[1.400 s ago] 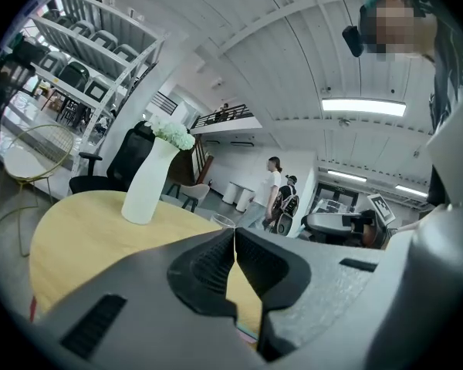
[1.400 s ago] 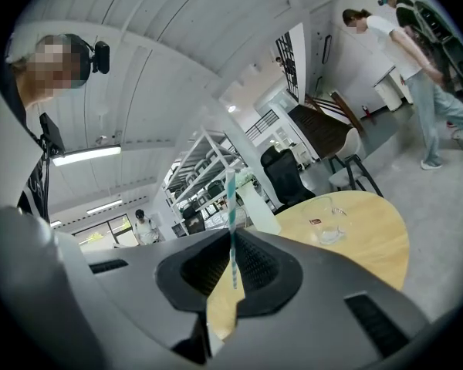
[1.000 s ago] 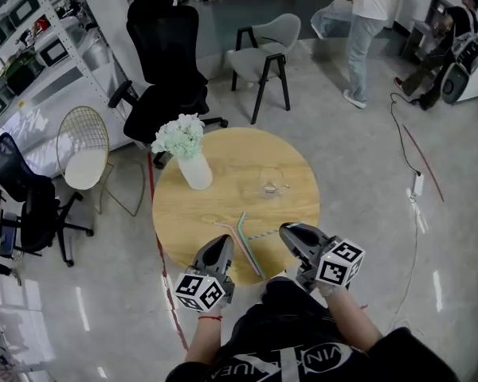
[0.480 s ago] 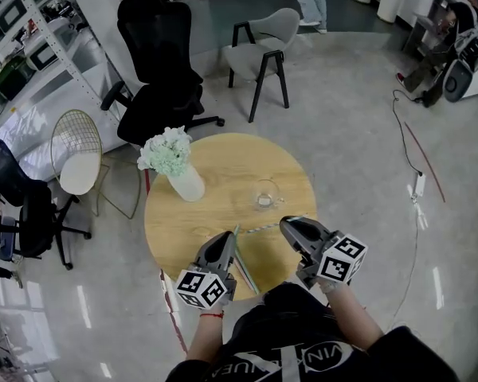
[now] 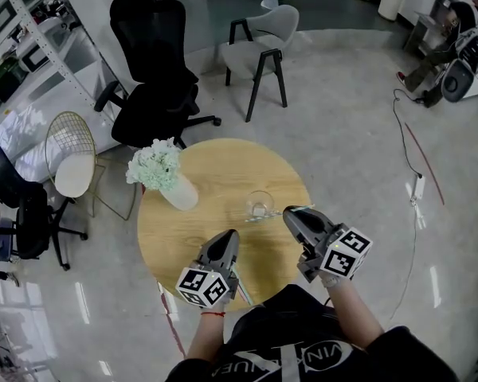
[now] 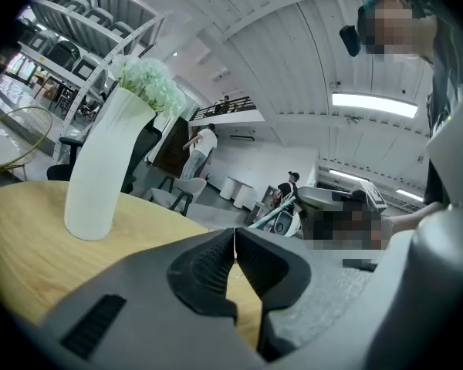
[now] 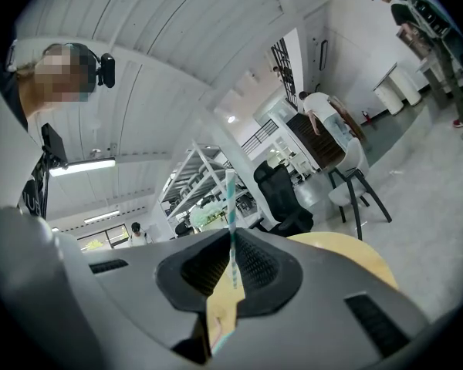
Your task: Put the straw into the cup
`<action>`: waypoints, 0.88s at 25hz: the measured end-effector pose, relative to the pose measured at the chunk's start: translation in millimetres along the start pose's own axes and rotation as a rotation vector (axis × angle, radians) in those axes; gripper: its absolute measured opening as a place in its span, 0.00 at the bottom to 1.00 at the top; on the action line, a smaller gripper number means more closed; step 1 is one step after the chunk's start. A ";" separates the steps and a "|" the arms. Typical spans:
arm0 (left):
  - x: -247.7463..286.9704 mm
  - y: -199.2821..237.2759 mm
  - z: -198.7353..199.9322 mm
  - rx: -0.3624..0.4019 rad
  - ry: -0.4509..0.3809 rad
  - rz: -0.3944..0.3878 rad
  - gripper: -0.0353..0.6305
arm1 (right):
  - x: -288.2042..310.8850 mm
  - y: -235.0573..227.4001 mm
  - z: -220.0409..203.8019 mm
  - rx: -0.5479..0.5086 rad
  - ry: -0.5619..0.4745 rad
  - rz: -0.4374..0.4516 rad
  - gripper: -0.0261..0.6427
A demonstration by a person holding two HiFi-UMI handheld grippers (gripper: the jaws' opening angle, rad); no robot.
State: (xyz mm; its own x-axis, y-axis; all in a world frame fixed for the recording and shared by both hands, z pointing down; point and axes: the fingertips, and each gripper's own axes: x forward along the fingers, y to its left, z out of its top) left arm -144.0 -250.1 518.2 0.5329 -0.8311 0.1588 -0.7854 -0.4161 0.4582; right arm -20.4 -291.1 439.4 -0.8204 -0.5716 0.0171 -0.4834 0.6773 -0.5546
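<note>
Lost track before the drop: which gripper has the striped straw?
The right gripper: its jaws pinch the teal-and-white striped straw. The left gripper, jaws together, shows none.

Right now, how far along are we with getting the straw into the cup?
Done: the striped straw is gripped between the fingers of the right gripper. In hand: that gripper sits just beside the glass cup on the table, the straw apparently not inside yet. Remaining: bring the straw's end over the rim and release it. The left gripper is shut, near the table's front edge.
</note>
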 end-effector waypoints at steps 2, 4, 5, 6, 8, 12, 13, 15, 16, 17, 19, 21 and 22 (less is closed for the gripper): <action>7.3 2.7 0.7 -0.003 0.002 0.003 0.07 | 2.8 -9.2 5.2 0.000 -0.002 -0.006 0.07; 14.2 4.6 1.7 -0.007 0.004 0.009 0.07 | 4.3 -18.1 8.8 0.003 0.002 -0.012 0.07; 17.3 5.3 2.3 -0.009 0.005 0.012 0.07 | 4.9 -22.0 10.1 0.005 0.005 -0.013 0.07; 19.8 6.0 2.9 -0.010 0.007 0.014 0.07 | 5.6 -25.5 11.1 0.008 0.008 -0.015 0.07; 24.3 8.2 3.4 -0.012 0.012 0.018 0.07 | 8.0 -32.2 11.9 0.011 0.017 -0.018 0.07; 32.6 16.1 0.1 -0.017 0.026 0.030 0.07 | 13.8 -49.5 9.0 0.009 0.038 -0.030 0.07; 34.4 17.8 -1.0 -0.017 0.030 0.034 0.07 | 14.9 -54.0 8.1 0.008 0.043 -0.034 0.07; 38.1 20.8 -2.8 -0.017 0.037 0.040 0.07 | 17.2 -62.0 6.0 0.003 0.056 -0.042 0.07; 39.9 22.2 -3.8 -0.017 0.041 0.043 0.07 | 18.7 -65.3 4.5 -0.002 0.064 -0.045 0.07; 41.5 23.3 -4.7 -0.018 0.045 0.044 0.07 | 20.4 -68.1 2.5 -0.006 0.073 -0.048 0.07; 44.3 24.9 -6.3 -0.020 0.054 0.047 0.07 | 23.8 -71.8 -2.7 -0.013 0.093 -0.049 0.07; 46.8 25.7 -7.5 -0.022 0.063 0.050 0.07 | 27.0 -74.7 -9.6 -0.022 0.120 -0.049 0.07; 48.4 26.4 -7.7 -0.022 0.065 0.051 0.07 | 28.8 -76.4 -13.3 -0.029 0.134 -0.049 0.07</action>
State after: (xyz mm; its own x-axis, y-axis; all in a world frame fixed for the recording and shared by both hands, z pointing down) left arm -136.6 -298.4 544.7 0.5122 -0.8250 0.2386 -0.8055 -0.3650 0.4669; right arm -11.2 -353.2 493.3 -0.8282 -0.5385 0.1551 -0.5306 0.6643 -0.5265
